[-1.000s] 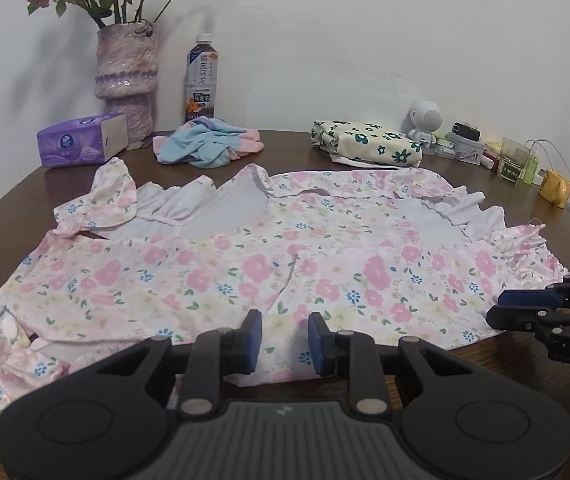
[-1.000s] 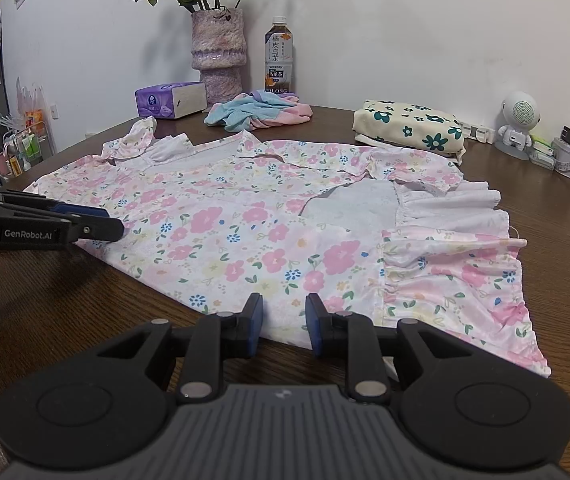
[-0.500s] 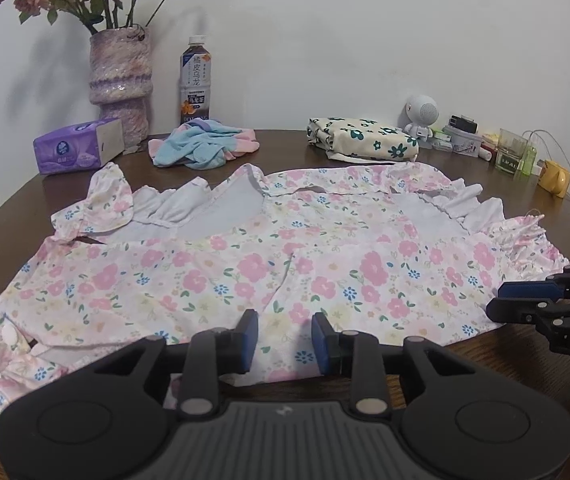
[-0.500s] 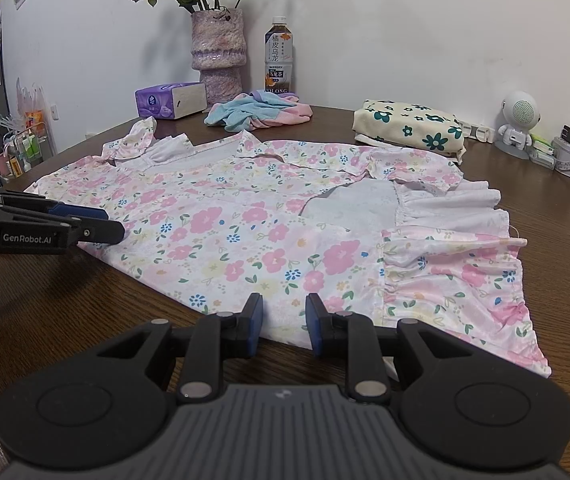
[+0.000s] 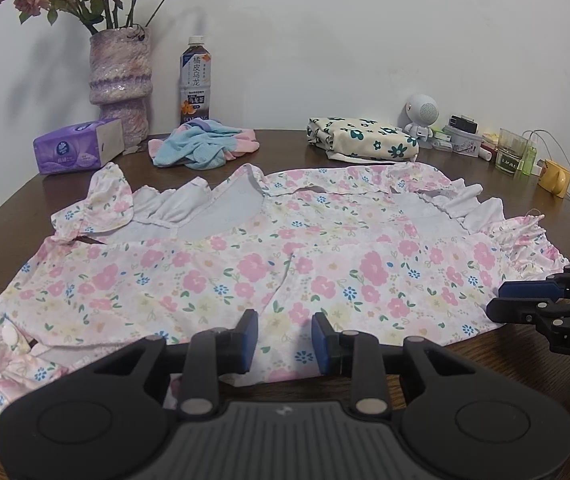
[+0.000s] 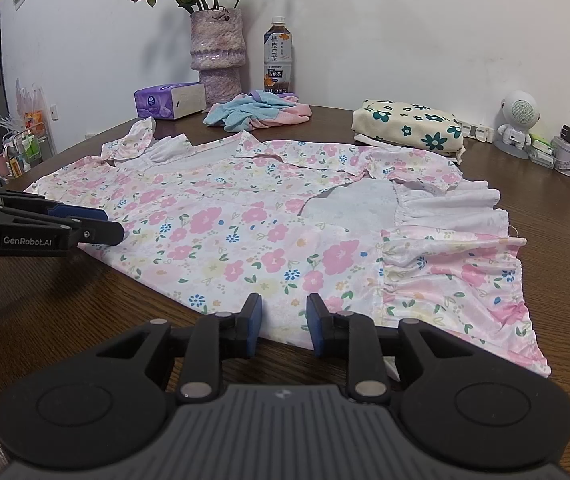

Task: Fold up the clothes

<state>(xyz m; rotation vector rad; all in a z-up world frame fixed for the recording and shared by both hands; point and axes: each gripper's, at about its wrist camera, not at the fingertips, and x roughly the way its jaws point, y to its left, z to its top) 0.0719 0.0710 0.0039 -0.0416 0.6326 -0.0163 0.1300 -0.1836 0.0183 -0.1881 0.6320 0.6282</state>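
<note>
I am holding both tools over the near edge of the tabletop [image 5: 485, 360], where the dress [image 5: 285, 264] is lying spread out, partly flattened, with one side already turned inward so its pale lining is showing near the far right. The left tool [image 5: 281, 338] is hovering at the near hem, jaws parted with cloth below them but nothing pinched; the right tool [image 6: 281, 322] is doing the same at the near hem closer to the ruffled skirt end, jaws slightly apart and gripping nothing. Toward the far edge I am seeing a folded cream garment [image 6: 409, 128] that looks finished, and a crumpled blue-pink garment [image 6: 257, 114] that looks like it is waiting its turn. So I am judging the task as partly done: one piece is folded, the dress is only at its first fold, and the sleeves and the main folds are remaining, then the crumpled piece.
</note>
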